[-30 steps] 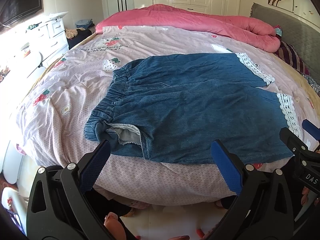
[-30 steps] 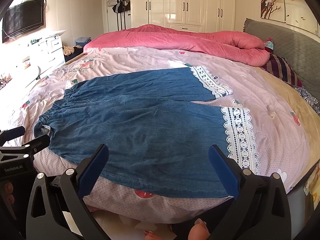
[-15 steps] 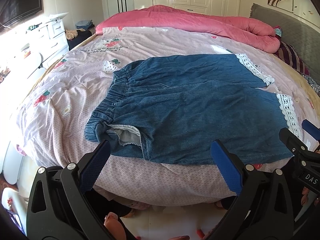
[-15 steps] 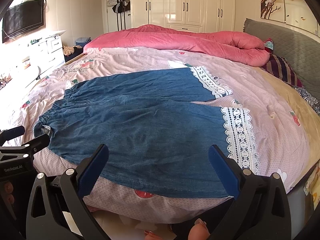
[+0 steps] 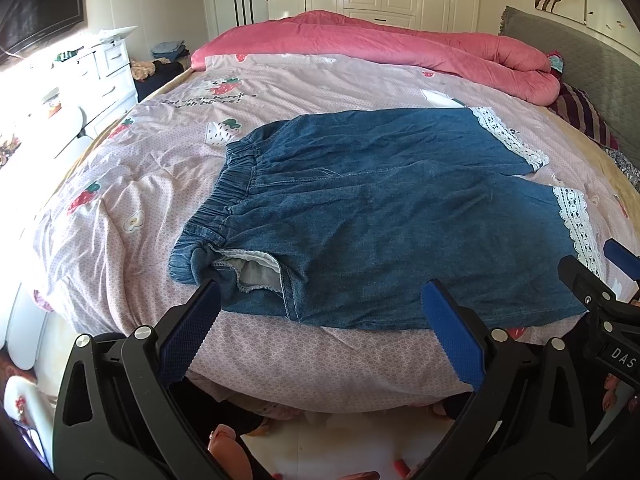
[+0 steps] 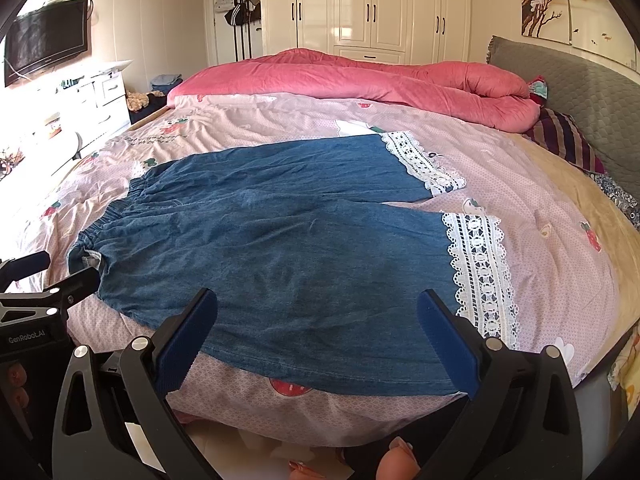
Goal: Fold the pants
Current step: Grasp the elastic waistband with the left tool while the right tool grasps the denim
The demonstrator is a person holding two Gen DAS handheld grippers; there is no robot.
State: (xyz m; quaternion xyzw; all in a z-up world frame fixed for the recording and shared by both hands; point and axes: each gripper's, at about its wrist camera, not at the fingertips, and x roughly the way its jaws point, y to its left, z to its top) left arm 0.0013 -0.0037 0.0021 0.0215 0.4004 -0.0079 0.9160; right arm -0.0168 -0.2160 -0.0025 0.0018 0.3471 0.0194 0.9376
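Note:
Blue denim pants (image 5: 380, 216) with white lace hems lie spread flat on the pink bed, elastic waistband to the left, legs to the right. They also show in the right wrist view (image 6: 280, 240). My left gripper (image 5: 320, 320) is open and empty, just short of the near edge by the waistband pocket. My right gripper (image 6: 316, 328) is open and empty over the near leg's edge. Each gripper shows at the side of the other's view: the right gripper in the left wrist view (image 5: 592, 280), the left gripper in the right wrist view (image 6: 52, 284).
A rolled pink duvet (image 6: 360, 80) lies along the far side of the bed. A grey headboard (image 6: 580, 92) and striped pillow (image 6: 564, 140) are at the right. White drawers (image 5: 108, 72) stand at the left. The bed's near edge (image 5: 320, 368) drops to the floor.

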